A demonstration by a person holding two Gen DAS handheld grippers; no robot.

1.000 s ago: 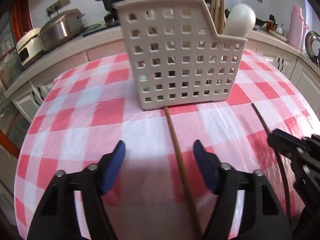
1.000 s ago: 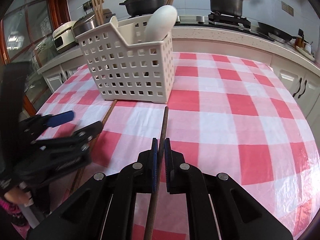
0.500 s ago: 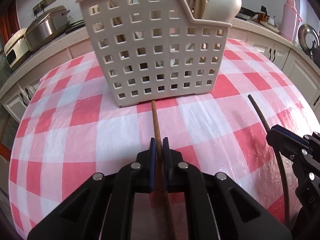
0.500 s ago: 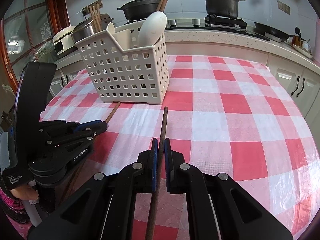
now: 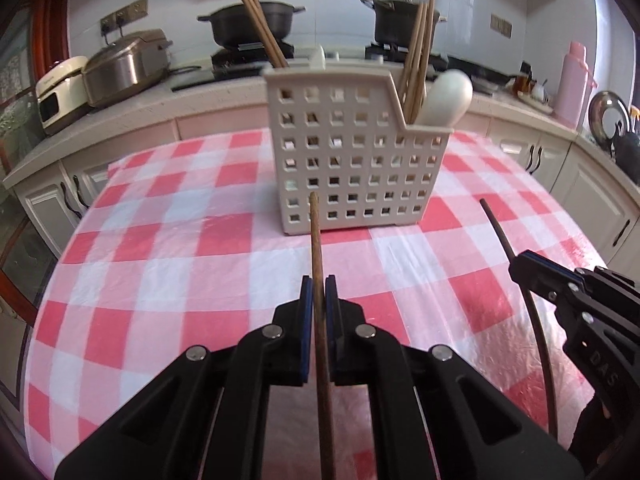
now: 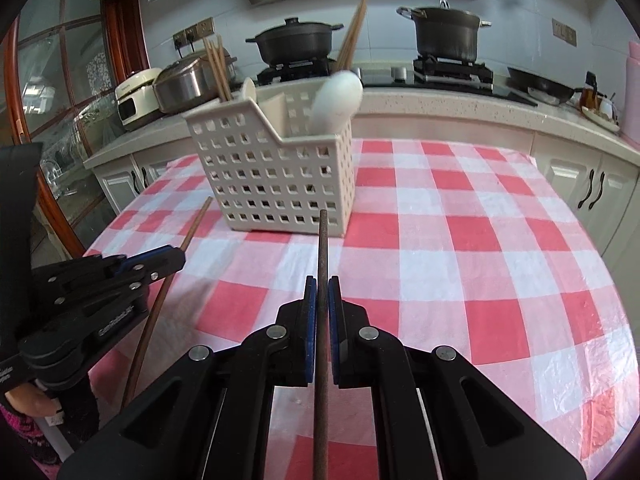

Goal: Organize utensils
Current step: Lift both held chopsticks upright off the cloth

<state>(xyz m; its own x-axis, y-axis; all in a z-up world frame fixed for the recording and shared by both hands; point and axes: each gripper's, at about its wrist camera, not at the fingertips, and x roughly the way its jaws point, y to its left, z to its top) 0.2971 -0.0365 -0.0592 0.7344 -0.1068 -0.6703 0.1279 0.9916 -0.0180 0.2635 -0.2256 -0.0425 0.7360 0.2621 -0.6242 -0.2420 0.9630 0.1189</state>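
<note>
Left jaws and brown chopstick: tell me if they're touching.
Touching. The left wrist view shows the left gripper shut on the brown chopstick, both blue pads pressed against its sides, no gap.

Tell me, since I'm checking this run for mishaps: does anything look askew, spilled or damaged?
Nothing stands out. The white basket stands upright on the checked tablecloth, chopsticks and a white spoon inside. The left gripper is shut on a brown chopstick, the right gripper on a darker chopstick. Nothing spilled or broken.

Brown chopstick (image 5: pixel 316 248) and darker chopstick (image 6: pixel 322 248), both lifted, point toward the perforated basket (image 5: pixel 352 160).
</note>
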